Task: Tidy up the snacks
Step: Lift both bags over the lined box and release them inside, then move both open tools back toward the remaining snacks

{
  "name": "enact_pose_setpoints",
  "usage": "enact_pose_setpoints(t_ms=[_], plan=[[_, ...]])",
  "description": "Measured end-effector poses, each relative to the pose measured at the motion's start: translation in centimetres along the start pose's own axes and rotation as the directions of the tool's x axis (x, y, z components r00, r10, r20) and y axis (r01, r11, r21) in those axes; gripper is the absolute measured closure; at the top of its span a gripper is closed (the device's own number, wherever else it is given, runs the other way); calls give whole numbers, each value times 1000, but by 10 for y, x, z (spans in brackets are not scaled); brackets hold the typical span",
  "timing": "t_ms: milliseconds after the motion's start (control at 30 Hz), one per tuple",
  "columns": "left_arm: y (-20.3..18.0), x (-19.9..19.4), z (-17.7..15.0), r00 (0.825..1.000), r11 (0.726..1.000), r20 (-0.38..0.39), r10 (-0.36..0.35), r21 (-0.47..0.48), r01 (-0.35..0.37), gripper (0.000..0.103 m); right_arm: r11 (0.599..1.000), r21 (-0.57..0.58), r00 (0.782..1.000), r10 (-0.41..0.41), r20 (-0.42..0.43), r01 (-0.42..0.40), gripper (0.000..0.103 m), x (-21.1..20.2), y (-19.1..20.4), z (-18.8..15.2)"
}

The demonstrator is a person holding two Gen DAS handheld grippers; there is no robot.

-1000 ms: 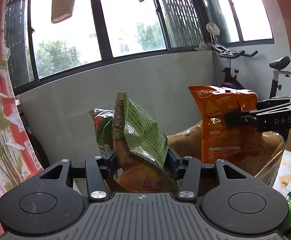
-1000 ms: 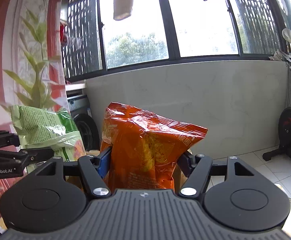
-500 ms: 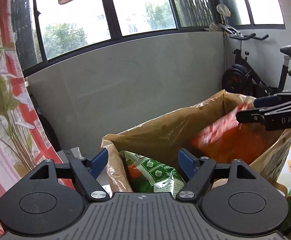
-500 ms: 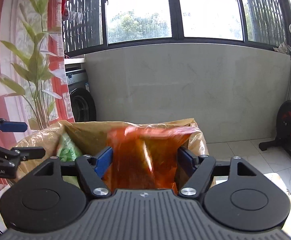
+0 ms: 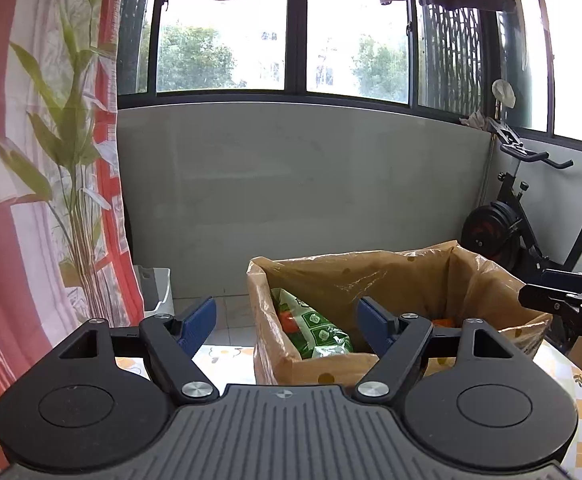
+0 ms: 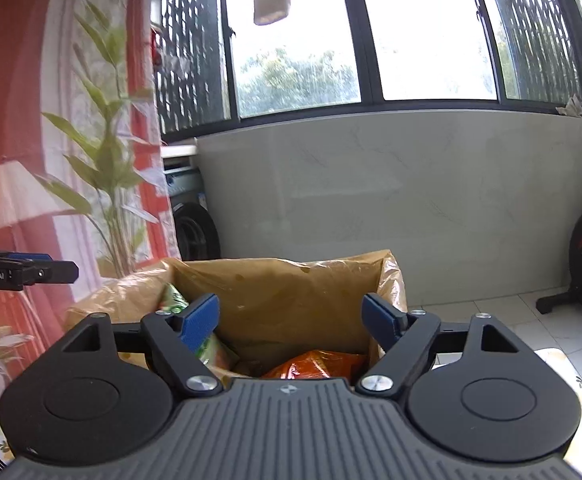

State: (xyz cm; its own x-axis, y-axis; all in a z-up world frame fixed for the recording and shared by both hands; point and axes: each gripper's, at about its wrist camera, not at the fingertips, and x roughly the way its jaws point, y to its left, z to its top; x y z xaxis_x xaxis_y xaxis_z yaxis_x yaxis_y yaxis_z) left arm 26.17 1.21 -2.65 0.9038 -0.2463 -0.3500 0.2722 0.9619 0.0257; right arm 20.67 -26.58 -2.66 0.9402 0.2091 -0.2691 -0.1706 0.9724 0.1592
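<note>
Left wrist view: the left claw [image 5: 287, 322] stands wide open and empty, its jaws having just parted, nothing between them. Just beyond it sits the lined box [image 5: 371, 276] on the patterned surface [image 5: 227, 360]. One green snack bag [image 5: 315, 330] lies inside the box at its left side, long axis slanting from the back wall down toward the camera. Right wrist view: the right claw [image 6: 291, 318], also just opened wide, holds nothing; one orange snack bag [image 6: 315, 364] lies in the box's right half. An exercise bike [image 5: 519, 220] stands beyond the box.
</note>
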Motion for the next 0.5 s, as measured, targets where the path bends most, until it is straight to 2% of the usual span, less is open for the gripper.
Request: enact_pose_setpoints(t_ms=[133,267,400,500], plan=[[3,-19,-19,1000,999,11,0,-38,0,24,998,-68,1000,7,24,-5,19,-23,5,-16],[7,-35,-40,999,997,37,35,-63,-32,24,998,-69,1000,1,22,1,19,-40,5,-37],[4,-43,-59,995,996,77,58,-75,-53,24,997,-79,1000,-18,18,19,11,-51,6,-61],[-1,-41,-70,996,996,65,65,-71,-60,24,993,-113,999,-49,-17,46,8,-53,6,-84]])
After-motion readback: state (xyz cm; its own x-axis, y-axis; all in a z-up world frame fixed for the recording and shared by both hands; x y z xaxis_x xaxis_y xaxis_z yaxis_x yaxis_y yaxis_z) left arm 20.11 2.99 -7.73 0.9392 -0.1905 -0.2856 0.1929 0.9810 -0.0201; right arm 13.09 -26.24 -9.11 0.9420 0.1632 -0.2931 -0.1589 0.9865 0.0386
